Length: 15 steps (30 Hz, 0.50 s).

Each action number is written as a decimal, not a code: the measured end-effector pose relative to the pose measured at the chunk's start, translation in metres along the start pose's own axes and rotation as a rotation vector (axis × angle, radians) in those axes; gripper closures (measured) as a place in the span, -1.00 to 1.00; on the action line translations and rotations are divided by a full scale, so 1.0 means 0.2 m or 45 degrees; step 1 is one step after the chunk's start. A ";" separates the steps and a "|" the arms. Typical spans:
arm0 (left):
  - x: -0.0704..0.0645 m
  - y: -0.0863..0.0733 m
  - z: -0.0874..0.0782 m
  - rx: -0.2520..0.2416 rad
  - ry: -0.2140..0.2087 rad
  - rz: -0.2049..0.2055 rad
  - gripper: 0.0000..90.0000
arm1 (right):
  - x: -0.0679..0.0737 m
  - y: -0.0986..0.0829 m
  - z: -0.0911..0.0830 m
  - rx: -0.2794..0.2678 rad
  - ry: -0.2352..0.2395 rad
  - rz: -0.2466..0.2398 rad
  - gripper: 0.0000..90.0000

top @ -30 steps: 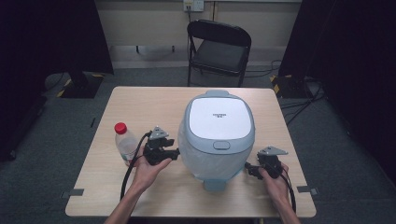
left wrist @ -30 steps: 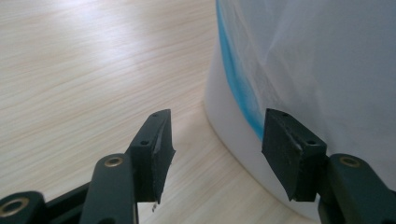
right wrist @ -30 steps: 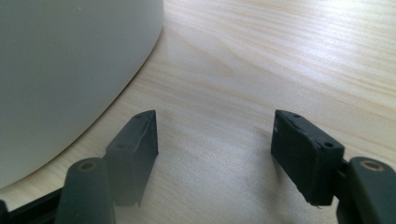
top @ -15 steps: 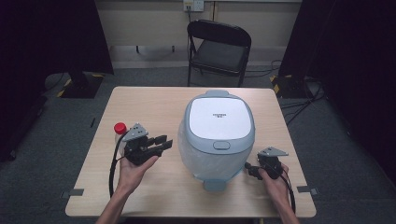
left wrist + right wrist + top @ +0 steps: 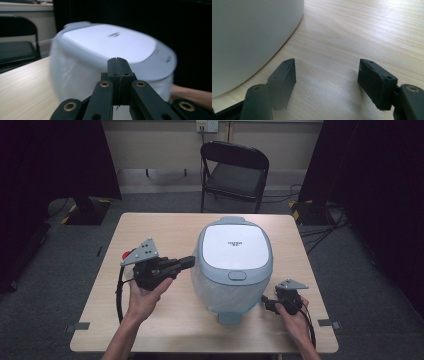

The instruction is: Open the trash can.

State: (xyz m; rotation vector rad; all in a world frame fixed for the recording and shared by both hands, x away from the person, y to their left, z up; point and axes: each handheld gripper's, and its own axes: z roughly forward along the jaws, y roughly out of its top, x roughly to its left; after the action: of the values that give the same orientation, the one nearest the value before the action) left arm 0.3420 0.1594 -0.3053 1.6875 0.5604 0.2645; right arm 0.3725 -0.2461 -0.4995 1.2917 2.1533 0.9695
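A large white and pale-blue rice cooker [image 5: 232, 262] stands with its lid down in the middle of the wooden table [image 5: 150, 227]. My left gripper [image 5: 189, 262] is lifted above the table to the cooker's left, jaws shut with nothing between them, tips pointing at the cooker's side [image 5: 105, 50]. Low on the table at the cooker's front right, my right gripper [image 5: 269, 304] stands open; bare wood shows between its two pads [image 5: 284, 75], and the cooker's white wall [image 5: 249, 37] curves just to their left. Behind my left gripper peeks the red cap of a bottle [image 5: 131, 254].
A black folding chair [image 5: 235, 170] stands beyond the table's far edge. Cables trail from both grippers over the table's near side. Dark curtains hang at left and right, and tape marks sit on the floor by the table's near corners.
My left gripper has risen off the table and swung up over the bottle, now pointing at the cooker from higher. The right gripper has stayed where it was.
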 end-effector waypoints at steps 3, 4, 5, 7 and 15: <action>-0.10 0.06 0.05 -0.020 -0.083 0.047 1.00 | 0.00 0.00 0.00 0.000 0.000 0.001 -0.33; -0.13 0.08 0.07 -0.014 -0.105 0.065 1.00 | 0.00 0.00 0.00 0.000 0.000 0.001 -0.33; -0.16 0.10 0.11 0.001 -0.130 0.085 1.00 | 0.00 0.00 0.00 -0.001 0.000 0.000 -0.33; -0.22 0.11 0.20 0.058 -0.175 0.106 1.00 | 0.00 0.00 0.00 0.000 0.000 0.001 -0.33; -0.28 0.10 0.35 0.138 -0.195 0.140 1.00 | 0.00 0.00 0.00 0.000 0.000 0.000 -0.33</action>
State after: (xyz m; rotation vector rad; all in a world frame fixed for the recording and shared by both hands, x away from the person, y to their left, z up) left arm 0.3322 0.0697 -0.2933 1.8289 0.3741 0.1844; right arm 0.3726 -0.2461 -0.4995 1.2914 2.1534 0.9699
